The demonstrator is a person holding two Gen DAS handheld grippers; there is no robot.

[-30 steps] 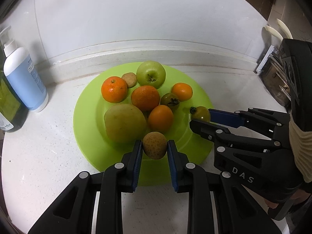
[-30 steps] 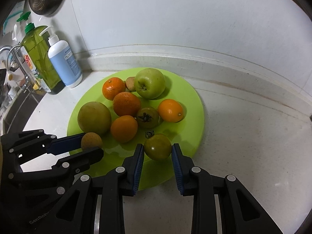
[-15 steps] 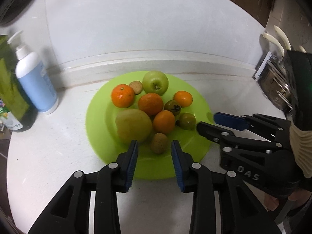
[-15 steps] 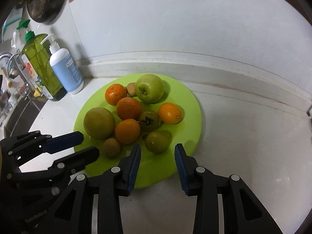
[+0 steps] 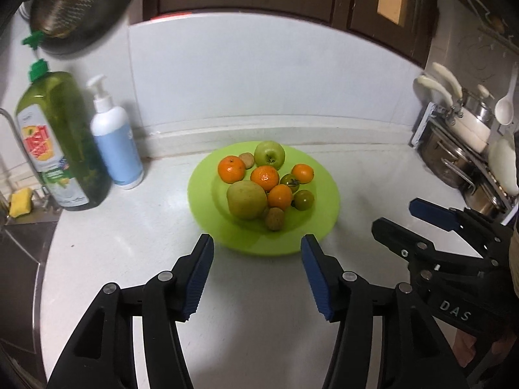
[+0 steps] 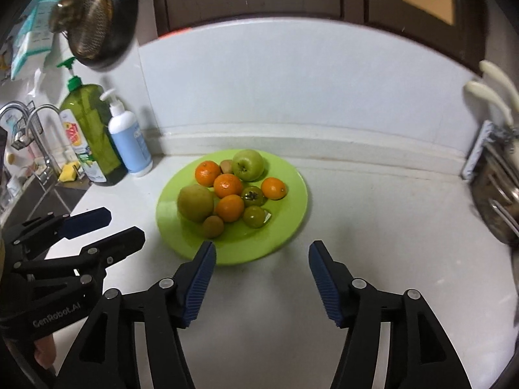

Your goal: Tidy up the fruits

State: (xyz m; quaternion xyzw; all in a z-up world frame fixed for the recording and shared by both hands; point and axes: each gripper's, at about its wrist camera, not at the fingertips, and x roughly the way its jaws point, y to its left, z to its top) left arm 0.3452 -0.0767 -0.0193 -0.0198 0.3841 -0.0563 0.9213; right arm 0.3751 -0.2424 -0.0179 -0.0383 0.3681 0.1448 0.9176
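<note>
A lime green plate (image 5: 327, 207) (image 6: 292, 223) on the white counter holds several fruits: a green apple (image 5: 269, 153) (image 6: 247, 164), several oranges, a large yellow-green pear (image 5: 246, 199) (image 6: 195, 202), two green persimmons and two small brown kiwis, one of them (image 5: 275, 218) (image 6: 213, 226) at the plate's front. My left gripper (image 5: 258, 246) hangs in front of the plate, its jaws opening with nothing between them. My right gripper (image 6: 262, 249), seen from the side as the right gripper (image 5: 394, 217) in the left wrist view, is likewise back from the plate, jaws opening and empty.
A green dish-soap bottle (image 5: 61, 142) (image 6: 90, 129) and a white-and-blue pump bottle (image 5: 115, 142) (image 6: 129, 142) stand at the left by the wall. A sink with taps (image 6: 32, 120) lies further left. A rack of pots (image 5: 464, 155) sits at the right. A pan (image 6: 97, 26) hangs above.
Both grippers let go of their fruits, the small brown kiwi and a green persimmon, left them at the plate's front, opened wider and pulled back and up from the plate.
</note>
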